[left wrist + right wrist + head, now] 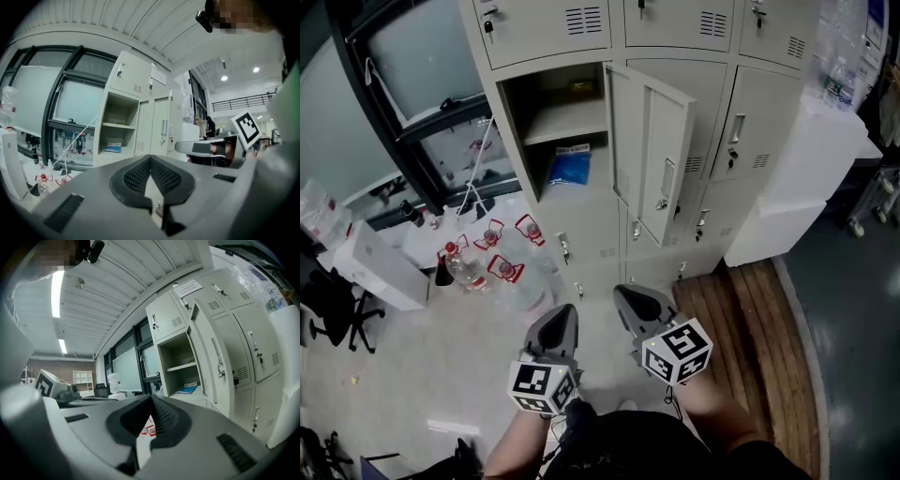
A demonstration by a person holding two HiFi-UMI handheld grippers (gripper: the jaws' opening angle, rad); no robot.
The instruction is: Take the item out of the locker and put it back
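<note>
— Lockers point(684, 28) line the wall; where's the item?
— That blue packet point(569, 167), inside the open locker point(517, 122), below its shelf point(567, 122). Likely light, floppy: pinch its near edge. Closed, empty: left tongs point(565, 315), right tongs point(627, 296)

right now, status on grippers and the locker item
Left gripper shut, empty; right gripper shut, empty; both short of the locker. Blue packet lying in open compartment, under the shelf. Door swung open, nothing blocking the opening.
</note>
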